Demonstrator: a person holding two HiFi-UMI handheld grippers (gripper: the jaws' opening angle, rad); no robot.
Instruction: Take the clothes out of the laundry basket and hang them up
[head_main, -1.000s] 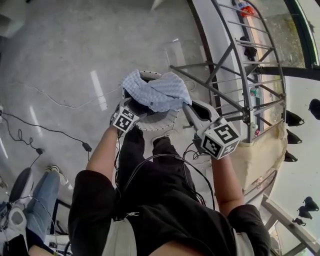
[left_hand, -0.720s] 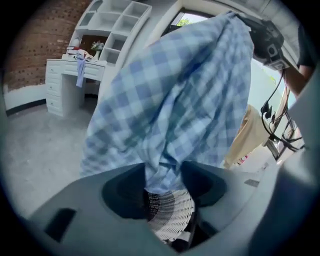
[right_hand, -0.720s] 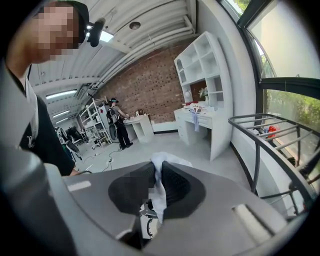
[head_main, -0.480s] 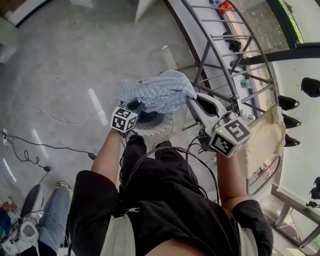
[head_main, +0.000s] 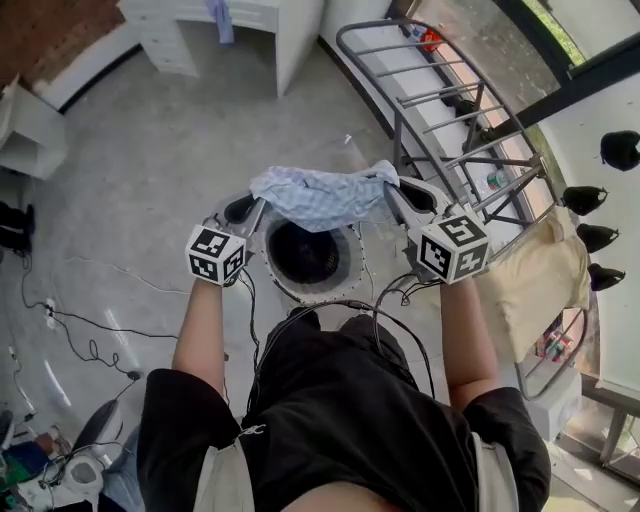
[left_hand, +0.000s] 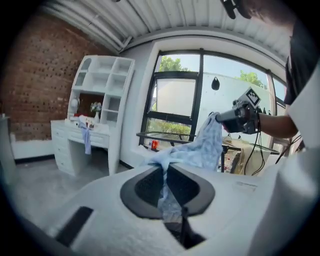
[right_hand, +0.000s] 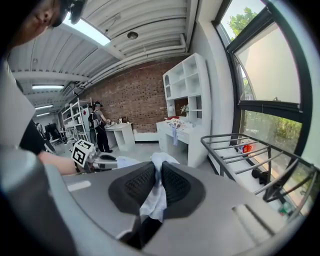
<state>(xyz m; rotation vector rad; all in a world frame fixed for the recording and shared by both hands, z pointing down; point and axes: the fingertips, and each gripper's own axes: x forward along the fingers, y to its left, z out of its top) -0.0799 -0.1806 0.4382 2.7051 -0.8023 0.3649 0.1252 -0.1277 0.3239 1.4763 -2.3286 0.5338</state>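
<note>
A light blue checked garment hangs stretched between my two grippers, above the round white laundry basket. My left gripper is shut on the garment's left end; its jaws have just closed, and the cloth is pinched between the dark pads. My right gripper is shut on the other end, with a fold of cloth squeezed between its pads. Each gripper view shows the opposite gripper: the right one and the left one. The grey metal drying rack stands just to the right.
A beige cloth hangs on the rack's near end. A white desk with shelves stands at the far wall. Cables trail over the grey floor at left. A person stands far back by the brick wall.
Both grippers have risen, carrying the garment up off the basket. The left gripper moved up and out to the left, and the cloth now spans the gap between them.
</note>
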